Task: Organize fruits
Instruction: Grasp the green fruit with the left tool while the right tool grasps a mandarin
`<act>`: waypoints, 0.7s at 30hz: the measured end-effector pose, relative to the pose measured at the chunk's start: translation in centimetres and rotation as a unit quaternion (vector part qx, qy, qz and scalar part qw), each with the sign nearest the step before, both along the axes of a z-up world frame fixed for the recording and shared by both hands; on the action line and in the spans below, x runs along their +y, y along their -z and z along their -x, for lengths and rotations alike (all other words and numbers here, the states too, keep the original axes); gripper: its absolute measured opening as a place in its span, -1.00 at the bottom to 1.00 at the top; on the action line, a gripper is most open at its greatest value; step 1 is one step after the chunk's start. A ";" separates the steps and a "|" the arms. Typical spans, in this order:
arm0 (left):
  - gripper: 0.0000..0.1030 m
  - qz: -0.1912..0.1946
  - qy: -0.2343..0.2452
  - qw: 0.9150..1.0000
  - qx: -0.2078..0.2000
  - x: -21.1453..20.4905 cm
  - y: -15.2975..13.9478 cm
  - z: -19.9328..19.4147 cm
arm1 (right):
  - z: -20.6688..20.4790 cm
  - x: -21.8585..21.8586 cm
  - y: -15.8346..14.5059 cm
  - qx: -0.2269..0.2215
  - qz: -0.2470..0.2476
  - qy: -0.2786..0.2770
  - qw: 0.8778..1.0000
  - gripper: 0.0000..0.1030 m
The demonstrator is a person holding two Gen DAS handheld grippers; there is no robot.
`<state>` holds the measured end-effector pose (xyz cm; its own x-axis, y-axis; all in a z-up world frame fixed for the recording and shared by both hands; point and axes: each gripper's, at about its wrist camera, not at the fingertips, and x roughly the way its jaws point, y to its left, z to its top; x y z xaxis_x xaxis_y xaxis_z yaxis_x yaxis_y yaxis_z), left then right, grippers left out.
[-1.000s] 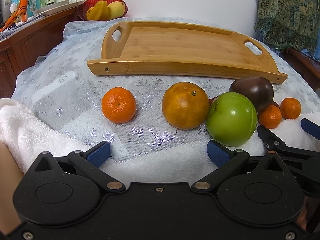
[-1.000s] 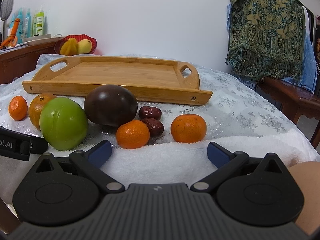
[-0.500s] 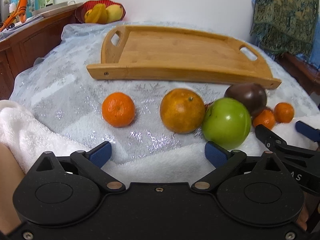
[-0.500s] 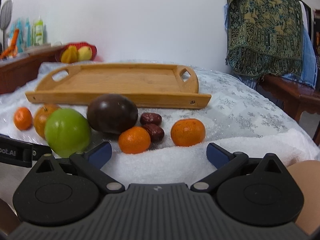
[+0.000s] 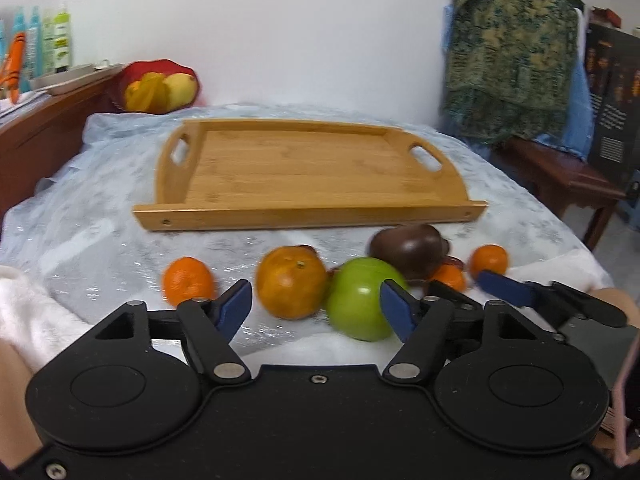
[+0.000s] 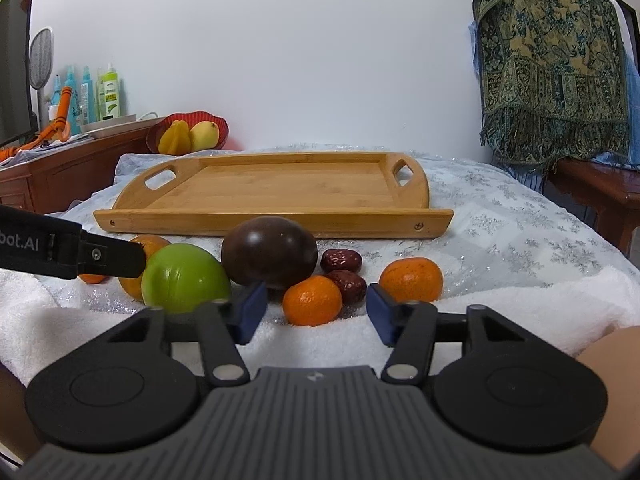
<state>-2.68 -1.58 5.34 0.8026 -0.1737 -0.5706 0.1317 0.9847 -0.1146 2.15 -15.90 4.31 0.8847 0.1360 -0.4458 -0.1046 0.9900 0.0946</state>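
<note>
Right wrist view: wooden tray [image 6: 280, 188] holds nothing; all fruits [image 6: 312, 300] lie on the bench before it. Our left gripper [image 5: 316, 308] and right gripper [image 6: 314, 312] have jaws closing, grasping nothing.

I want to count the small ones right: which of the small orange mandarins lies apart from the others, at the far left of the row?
The small orange mandarin left of the large yellow-orange citrus fruit lies alone; the other two small mandarins flank the dark red dates.

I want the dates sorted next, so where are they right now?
In the right wrist view the two dates lie right of centre on the cloth, behind the near tangerine, between the dark fruit and the right tangerine.
</note>
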 end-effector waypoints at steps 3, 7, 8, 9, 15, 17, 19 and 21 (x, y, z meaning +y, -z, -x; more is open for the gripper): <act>0.27 -0.004 0.009 1.000 0.002 -0.5 0.1 0.3 | -0.7 0.1 0.0 0.009 -0.001 -0.013 1.000 0.08; 0.14 -0.005 0.015 1.000 0.009 -0.6 0.2 0.2 | -2.1 0.5 0.5 0.033 0.002 -0.025 0.999 0.07; 0.13 -0.004 0.015 1.000 0.011 -0.5 0.2 0.1 | -2.4 0.5 0.7 0.038 0.001 -0.022 0.999 0.01; 0.13 -0.002 0.015 1.000 0.012 -0.5 0.2 0.1 | -2.6 0.4 0.8 0.042 0.000 -0.019 0.999 -0.08; 0.13 0.031 0.031 0.999 0.018 -0.5 0.4 -0.2 | -1.7 -0.5 0.5 0.044 -0.018 -0.012 0.999 -0.25; 0.13 0.036 0.035 0.999 0.021 -0.6 0.7 -0.5 | -1.2 -1.0 0.1 0.043 -0.023 -0.015 0.999 -0.24; 0.13 0.031 0.038 0.999 0.022 -0.9 1.1 -0.7 | -0.7 -1.3 -0.4 0.041 -0.023 -0.018 0.999 -0.24; 0.13 0.026 0.040 0.999 0.020 -1.4 1.4 -0.9 | -0.4 -1.8 -0.7 0.038 -0.026 -0.014 0.999 -0.24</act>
